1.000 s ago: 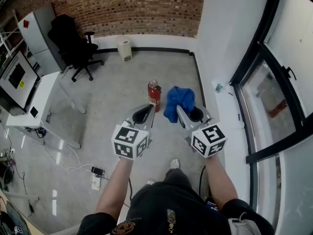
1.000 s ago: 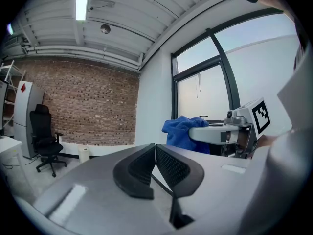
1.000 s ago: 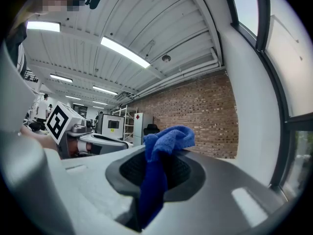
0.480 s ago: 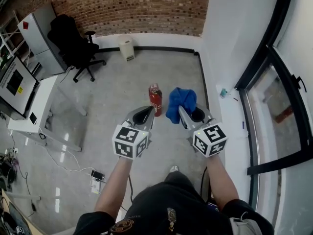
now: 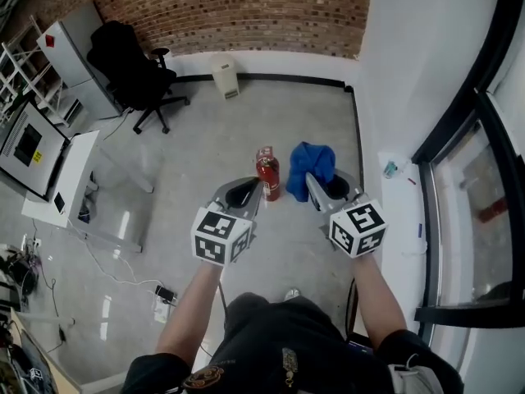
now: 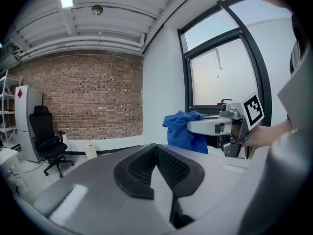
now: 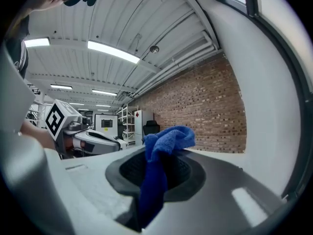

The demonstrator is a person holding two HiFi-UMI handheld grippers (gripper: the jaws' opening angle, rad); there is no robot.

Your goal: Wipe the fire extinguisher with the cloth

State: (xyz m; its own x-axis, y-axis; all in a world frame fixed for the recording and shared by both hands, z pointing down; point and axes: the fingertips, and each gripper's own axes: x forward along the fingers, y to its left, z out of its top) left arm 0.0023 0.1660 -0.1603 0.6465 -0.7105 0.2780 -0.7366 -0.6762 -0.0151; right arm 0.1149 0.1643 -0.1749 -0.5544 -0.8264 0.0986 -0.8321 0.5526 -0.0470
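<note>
- Your left gripper (image 5: pixel 244 192) has its jaws pressed together with nothing between them; in the left gripper view the dark pads meet in a closed seam.
- Your right gripper (image 5: pixel 317 184) is pinching the blue cloth (image 7: pixel 155 156); the cloth runs down between the pads and bunches in a soft fold above the jaw tips.
- The red fire extinguisher (image 5: pixel 267 173) stands upright on the grey floor (image 5: pixel 205 138) ahead of you; in the head view it appears between the two grippers' tips, just beside the left one, with the cloth just to its right; that view does not show whether anything touches it, and neither gripper view shows it at all.
- You hold both grippers out in front of you, side by side and apart; each one shows in the other's view.
- A black office chair (image 5: pixel 131 72) stands near the brick wall (image 5: pixel 246 11) at the far left; a white desk (image 5: pixel 70 179) is on your left; a small white box (image 5: pixel 223 76) sits at the foot of the wall.
</note>
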